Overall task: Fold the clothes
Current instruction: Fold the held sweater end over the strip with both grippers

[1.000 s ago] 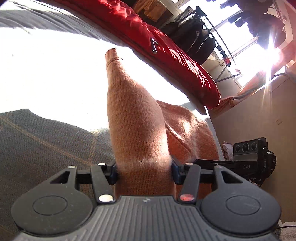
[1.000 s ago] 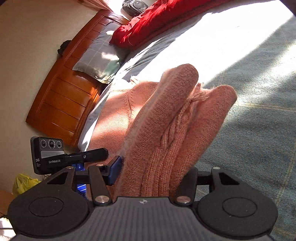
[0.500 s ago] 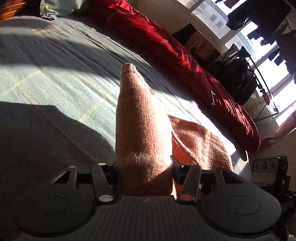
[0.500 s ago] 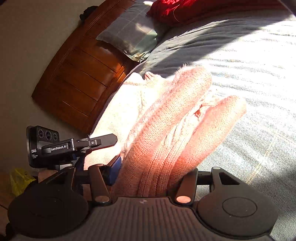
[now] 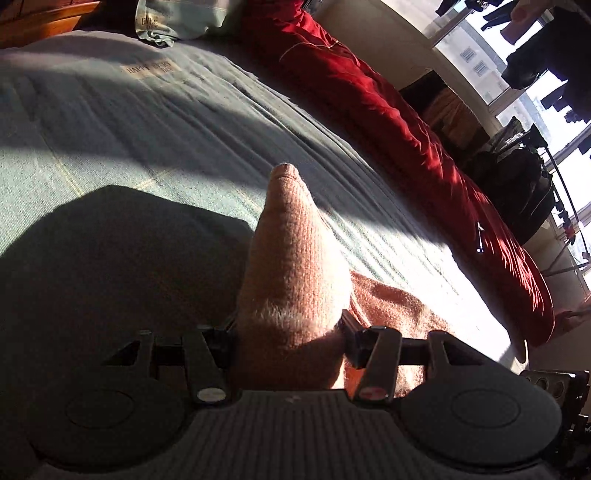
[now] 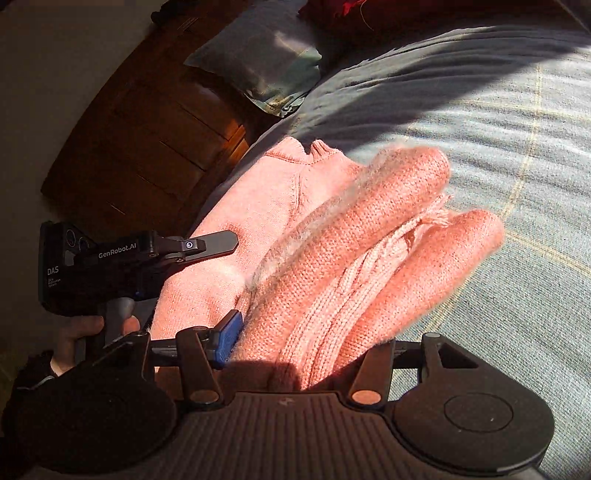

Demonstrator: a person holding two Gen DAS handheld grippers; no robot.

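My left gripper (image 5: 290,332) has its jaws closed on a fold of the pink sweater (image 5: 295,266). The knit rises out of the jaws as a tall cone that narrows to a ribbed end, and more of the sweater spreads low to the right of the jaws. Under it lies the bed (image 5: 129,147), covered in a grey-blue blanket with thin yellow lines. A broad shadow covers the near left part of the bed, and strong sunlight whitens the right side. A red duvet (image 5: 406,122) runs along the far edge of the bed. A pale pillow (image 5: 177,18) sits at the far left corner, against a wooden headboard (image 5: 37,22). Dark clothes hang on a rack (image 5: 524,184) by the window beyond the duvet.

My right gripper (image 6: 299,354) also has its jaws closed on the sweater (image 6: 258,206), here on a thick bunch of several folded layers that stick forward in rounded lobes, one of them cable-knit. The blue pad on the left finger (image 6: 227,339) presses against the wool. The sweater's body lies flat along the left edge of the bed (image 6: 498,110), with the neckline pointing toward the pillow (image 6: 266,62) and the headboard (image 6: 147,147). From this side I can see the other gripper (image 6: 207,243) at the left, lying over the sweater's body with the hand (image 6: 81,332) on its handle.
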